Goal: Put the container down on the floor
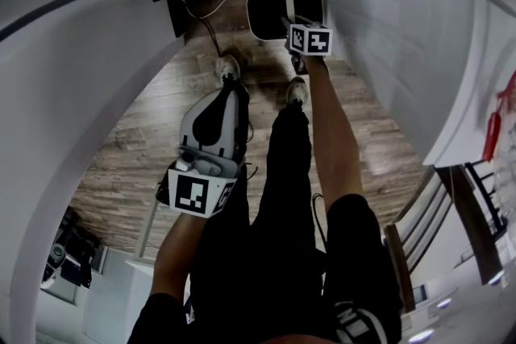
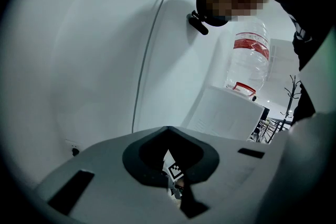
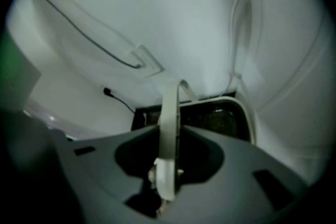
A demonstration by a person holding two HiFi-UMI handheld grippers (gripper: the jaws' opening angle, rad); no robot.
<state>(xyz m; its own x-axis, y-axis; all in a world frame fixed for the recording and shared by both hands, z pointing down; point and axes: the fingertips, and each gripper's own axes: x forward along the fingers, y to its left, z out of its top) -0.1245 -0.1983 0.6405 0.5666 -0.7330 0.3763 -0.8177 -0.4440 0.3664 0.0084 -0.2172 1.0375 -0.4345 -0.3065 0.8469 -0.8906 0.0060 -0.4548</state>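
The container (image 1: 253, 14) is a white-rimmed tub with a dark inside, low over the wooden floor (image 1: 145, 141) by the wall; whether it touches the floor I cannot tell. Its pale strap handle (image 1: 288, 4) runs up into my right gripper (image 1: 300, 52), which is shut on it. In the right gripper view the handle (image 3: 170, 113) stands between the jaws of that gripper (image 3: 169, 131), with the container's rim (image 3: 244, 113) behind. My left gripper (image 1: 232, 89) hangs apart at the person's left leg, jaws together and holding nothing. In its own view the left gripper (image 2: 168, 129) points up at a wall.
The person's two shoes (image 1: 228, 67) (image 1: 297, 91) stand just short of the container. A black cable (image 1: 211, 30) trails along the wall base. White walls close in on both sides. A water bottle (image 2: 248, 55) sits on a white dispenser (image 2: 226, 113). A chair (image 1: 451, 209) stands at right.
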